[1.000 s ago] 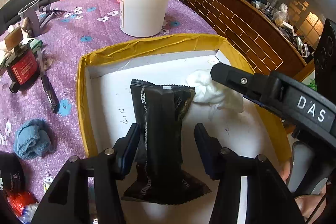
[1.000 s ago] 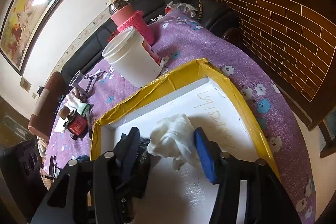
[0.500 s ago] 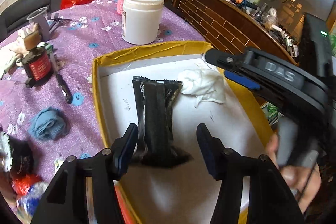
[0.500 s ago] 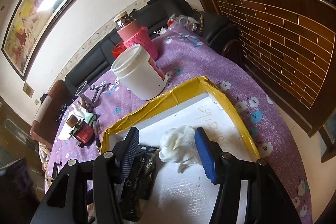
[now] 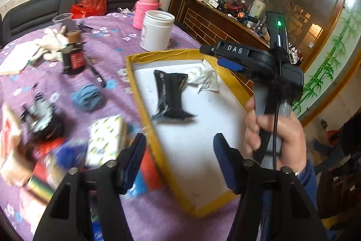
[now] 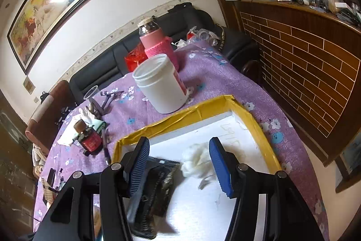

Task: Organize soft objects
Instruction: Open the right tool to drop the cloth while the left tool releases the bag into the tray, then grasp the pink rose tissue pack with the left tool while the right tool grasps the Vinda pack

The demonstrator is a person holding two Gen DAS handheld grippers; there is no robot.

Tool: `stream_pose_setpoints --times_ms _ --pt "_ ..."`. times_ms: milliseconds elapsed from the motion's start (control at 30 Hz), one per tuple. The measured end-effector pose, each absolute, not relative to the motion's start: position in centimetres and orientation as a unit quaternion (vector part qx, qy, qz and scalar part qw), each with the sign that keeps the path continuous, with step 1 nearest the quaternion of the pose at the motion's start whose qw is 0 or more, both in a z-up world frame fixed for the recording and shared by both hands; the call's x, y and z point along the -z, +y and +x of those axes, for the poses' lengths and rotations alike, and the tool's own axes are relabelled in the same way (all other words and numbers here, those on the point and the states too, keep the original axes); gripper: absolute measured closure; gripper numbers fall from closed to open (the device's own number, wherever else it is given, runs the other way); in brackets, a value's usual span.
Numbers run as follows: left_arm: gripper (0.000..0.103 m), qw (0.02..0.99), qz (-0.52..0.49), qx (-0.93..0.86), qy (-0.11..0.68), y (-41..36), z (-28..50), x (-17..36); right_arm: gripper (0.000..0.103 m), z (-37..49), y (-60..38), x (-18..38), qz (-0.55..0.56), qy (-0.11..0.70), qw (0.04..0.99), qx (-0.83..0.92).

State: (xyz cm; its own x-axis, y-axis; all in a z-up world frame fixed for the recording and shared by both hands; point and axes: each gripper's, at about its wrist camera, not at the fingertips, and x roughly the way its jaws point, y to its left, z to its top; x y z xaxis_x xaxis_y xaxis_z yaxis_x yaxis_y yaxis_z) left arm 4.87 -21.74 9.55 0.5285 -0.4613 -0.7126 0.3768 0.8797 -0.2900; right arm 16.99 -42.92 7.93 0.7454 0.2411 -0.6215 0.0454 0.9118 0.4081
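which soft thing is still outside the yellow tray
The blue cloth, bunched on the purple tablecloth left of the yellow tray. The white cloth and black packet lie inside it.

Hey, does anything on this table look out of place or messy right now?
Yes. A crumpled blue cloth lies on the purple tablecloth, outside the yellow-rimmed tray that holds the black packet and white cloth. Assorted clutter sits near the table's edge, too blurred to identify.
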Motion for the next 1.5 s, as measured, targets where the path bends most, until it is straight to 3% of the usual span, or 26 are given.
stream_pose_setpoints --times_ms 267,500,700,767,967,1100,1233,1500 --pt "0.037 0.875 -0.071 0.228 0.422 -14.8 0.5 -8.2 0.044 11.8 -35.1 -10.0 0.174 0.362 0.903 -0.155" --pt "0.035 0.882 -0.089 0.17 0.431 -6.4 -3.0 -5.7 0.036 7.8 -25.6 -7.2 0.133 0.398 0.863 -0.283" --pt "0.026 0.893 -0.073 0.088 0.436 -2.3 -3.2 -3.6 0.036 6.8 -21.1 -4.6 0.099 0.41 0.835 -0.353" --pt "0.015 0.889 -0.073 0.083 0.444 -2.1 -2.8 -3.1 0.036 6.8 -21.3 -4.4 0.099 0.404 0.836 -0.357" --pt "0.01 0.877 -0.024 0.07 0.474 -4.5 -0.8 -1.6 0.036 6.6 -22.2 -4.9 0.119 0.387 0.84 -0.362" --pt "0.01 0.875 0.041 0.036 0.48 -5.5 0.4 -0.7 0.033 6.9 -22.4 -5.0 0.125 0.395 0.831 -0.372" --pt "0.01 0.88 0.018 0.024 0.473 -4.2 1.0 -0.3 0.024 6.1 -21.4 -5.2 0.102 0.399 0.824 -0.39" --pt "0.035 0.888 0.002 -0.004 0.46 -1.8 1.2 -0.8 0.017 4.3 -19.1 -4.6 0.027 0.411 0.819 -0.399"
